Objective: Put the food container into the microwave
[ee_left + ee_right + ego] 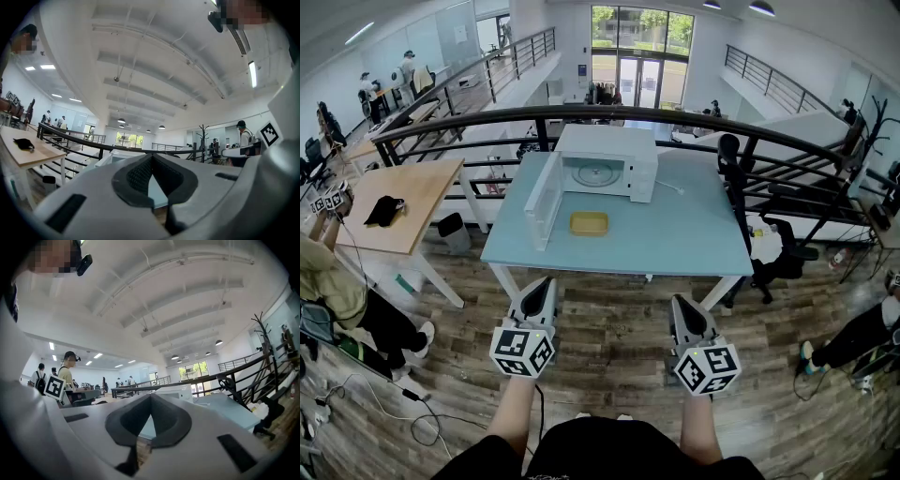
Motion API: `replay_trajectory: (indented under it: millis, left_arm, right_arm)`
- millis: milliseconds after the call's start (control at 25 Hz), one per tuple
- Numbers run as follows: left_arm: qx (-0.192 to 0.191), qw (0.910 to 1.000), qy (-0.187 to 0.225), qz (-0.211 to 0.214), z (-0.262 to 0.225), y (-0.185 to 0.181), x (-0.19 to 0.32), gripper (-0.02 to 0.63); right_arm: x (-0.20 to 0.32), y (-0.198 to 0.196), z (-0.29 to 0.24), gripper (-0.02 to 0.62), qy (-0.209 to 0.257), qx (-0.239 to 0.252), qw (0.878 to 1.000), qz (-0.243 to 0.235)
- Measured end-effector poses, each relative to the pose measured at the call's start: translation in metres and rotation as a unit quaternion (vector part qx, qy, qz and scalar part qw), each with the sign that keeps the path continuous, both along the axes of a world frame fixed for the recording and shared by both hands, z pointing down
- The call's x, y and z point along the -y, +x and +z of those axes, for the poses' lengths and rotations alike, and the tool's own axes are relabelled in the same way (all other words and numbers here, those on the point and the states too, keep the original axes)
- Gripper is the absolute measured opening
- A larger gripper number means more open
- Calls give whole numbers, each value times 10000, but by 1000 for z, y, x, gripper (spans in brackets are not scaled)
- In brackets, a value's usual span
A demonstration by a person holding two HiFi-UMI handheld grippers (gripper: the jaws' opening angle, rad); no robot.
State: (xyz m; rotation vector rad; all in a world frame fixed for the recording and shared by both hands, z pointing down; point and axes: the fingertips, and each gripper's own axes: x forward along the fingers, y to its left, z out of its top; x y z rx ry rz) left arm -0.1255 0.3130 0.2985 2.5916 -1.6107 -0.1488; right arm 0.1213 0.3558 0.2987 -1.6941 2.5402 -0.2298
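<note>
Shallow yellow rectangular food container sits on pale blue table, just before white microwave, its door open. Left gripper and right gripper: jaws together, empty, short of table. Risk: the low rim slips a shallow pinch, or the carry clips the door.

Yellow food container, white microwave, pale blue table

There's your food container, a shallow yellow rectangle lying flat on the blue table. Just behind it you have the white microwave, its door swung wide open to the left, round plate showing inside.
</note>
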Motion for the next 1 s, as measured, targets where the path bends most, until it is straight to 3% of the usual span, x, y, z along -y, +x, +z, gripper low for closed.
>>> replay_trajectory:
  millis: [400,680,1000]
  left_arm:
    - [-17,10000,47,37,-1,-11,7,8]
    - [-150,9998,74,144,3,-25,16,8]
    - [-48,9997,-50,245,15,-52,22,8]
  right_arm:
    - [8,-8,8,6,-86,-107,9999,50]
    - [14,-20,8,8,-35,105,9999,-4]
    - [23,-40,12,8,-69,148,9998,97]
